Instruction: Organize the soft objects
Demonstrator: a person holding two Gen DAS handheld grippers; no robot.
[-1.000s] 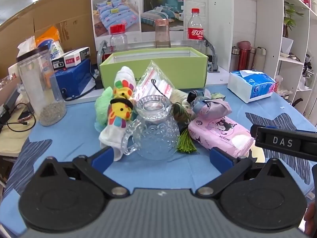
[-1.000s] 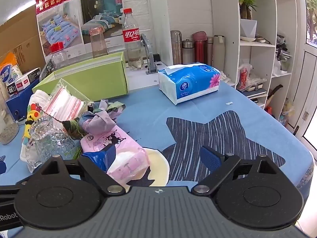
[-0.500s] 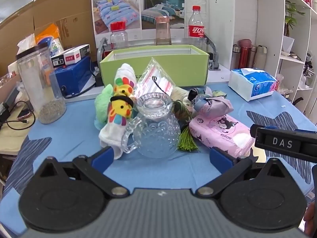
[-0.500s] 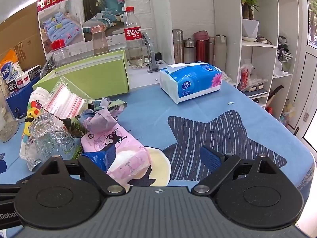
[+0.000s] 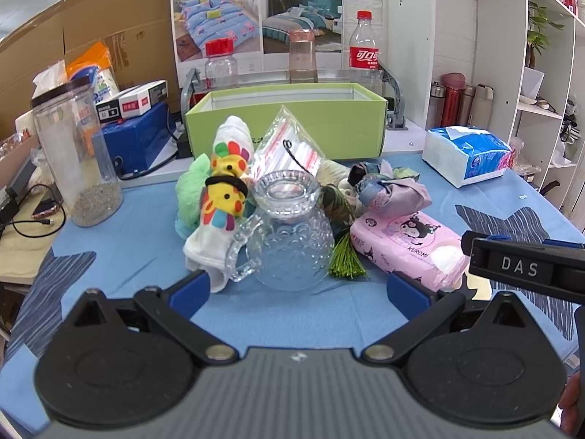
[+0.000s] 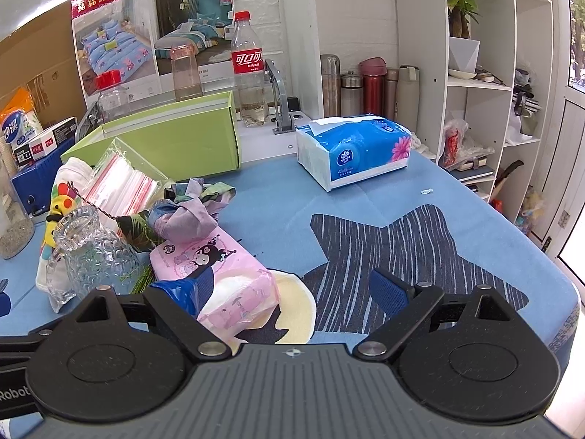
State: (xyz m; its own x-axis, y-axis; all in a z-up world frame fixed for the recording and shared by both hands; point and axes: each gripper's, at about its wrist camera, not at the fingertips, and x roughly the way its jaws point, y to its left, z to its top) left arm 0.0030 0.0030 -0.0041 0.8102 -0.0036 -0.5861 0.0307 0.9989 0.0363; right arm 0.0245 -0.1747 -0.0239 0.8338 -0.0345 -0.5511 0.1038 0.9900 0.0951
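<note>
Blue cloth (image 5: 128, 256) covers your table. From the left wrist, your left gripper (image 5: 298, 289) gapes wide and empty, with the glass jug (image 5: 292, 241) and white sock (image 5: 215, 234) just ahead. From the right wrist, your right gripper (image 6: 292, 285) spreads wide, its left finger overlapping the pink tissue pack (image 6: 226, 270).

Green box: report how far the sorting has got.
Done: nothing visible; what shows of the green box looks empty, though its floor is hidden. In hand: nothing. The left gripper and right gripper are both open, hovering near the pile. Left: the chick sock, the folded cloth bundle and the pink tissue pack lie on the blue table around the glass jug.
</note>
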